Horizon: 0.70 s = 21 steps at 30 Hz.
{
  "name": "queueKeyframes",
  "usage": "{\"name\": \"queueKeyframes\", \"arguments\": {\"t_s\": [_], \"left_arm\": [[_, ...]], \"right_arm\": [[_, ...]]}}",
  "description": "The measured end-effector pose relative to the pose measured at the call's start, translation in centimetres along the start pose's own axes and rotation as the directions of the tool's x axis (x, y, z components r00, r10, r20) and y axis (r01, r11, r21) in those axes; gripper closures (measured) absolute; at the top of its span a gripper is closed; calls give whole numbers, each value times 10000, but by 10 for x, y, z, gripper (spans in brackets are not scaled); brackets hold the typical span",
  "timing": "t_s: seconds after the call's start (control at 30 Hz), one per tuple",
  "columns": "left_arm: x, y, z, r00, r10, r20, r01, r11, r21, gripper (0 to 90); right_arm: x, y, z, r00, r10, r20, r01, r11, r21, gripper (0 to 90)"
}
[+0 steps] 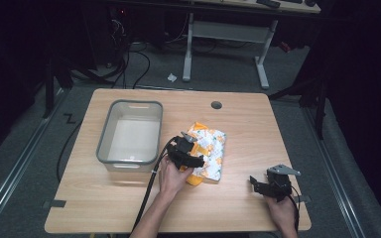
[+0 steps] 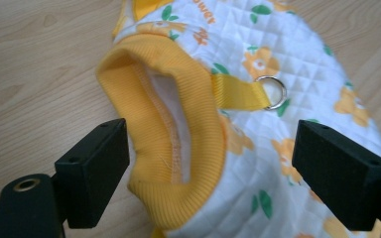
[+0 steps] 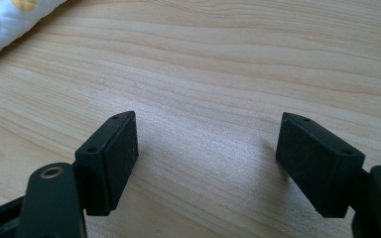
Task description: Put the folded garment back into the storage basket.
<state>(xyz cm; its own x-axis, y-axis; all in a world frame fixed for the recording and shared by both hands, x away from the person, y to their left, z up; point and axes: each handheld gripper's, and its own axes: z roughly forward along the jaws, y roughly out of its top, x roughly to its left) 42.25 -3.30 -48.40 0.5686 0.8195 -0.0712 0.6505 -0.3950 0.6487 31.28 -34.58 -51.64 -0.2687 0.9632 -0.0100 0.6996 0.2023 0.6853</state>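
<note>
Left tool (image 2: 211, 163) wide over quilted white garment (image 2: 278, 89), yellow ribbed collar (image 2: 198, 124).

One wooden counter (image 1: 238, 124). One grey plastic bin (image 1: 130, 135) on it. One quilted white-and-yellow pet garment (image 1: 209, 148), flower print; one yellow ribbed collar (image 2: 178, 124), one yellow strap loop, one metal D-ring (image 2: 272, 91). Two black tongs: left tongs (image 1: 192, 148), right tongs (image 1: 263, 184). Two hands. One round hole (image 1: 216, 105) in counter.

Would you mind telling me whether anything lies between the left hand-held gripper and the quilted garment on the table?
Nothing visible does: the left hand-held gripper stands open right over the garment, its yellow ribbed collar between the jaws.
</note>
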Motion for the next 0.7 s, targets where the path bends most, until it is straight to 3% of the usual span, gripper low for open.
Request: {"name": "queueKeyframes", "arguments": {"t_s": [0.23,0.47,0.6,0.7], "left_arm": [[9,-2,22,9986,-443,-299,456,9979,450,151],[13,-4,33,9966,-810,-140,818,9936,777,146],[13,-5,34,9975,-683,-164,693,9948,752,138],[10,-4,32,9983,-584,-19,584,9958,699,202]], "right_arm": [[0,0,0,10000,-20,-16,20,10000,3,246],[0,0,0,10000,-23,-19,23,10000,6,246],[0,0,0,10000,-27,-19,27,10000,4,246],[0,0,0,10000,-26,-21,26,10000,4,246]]}}
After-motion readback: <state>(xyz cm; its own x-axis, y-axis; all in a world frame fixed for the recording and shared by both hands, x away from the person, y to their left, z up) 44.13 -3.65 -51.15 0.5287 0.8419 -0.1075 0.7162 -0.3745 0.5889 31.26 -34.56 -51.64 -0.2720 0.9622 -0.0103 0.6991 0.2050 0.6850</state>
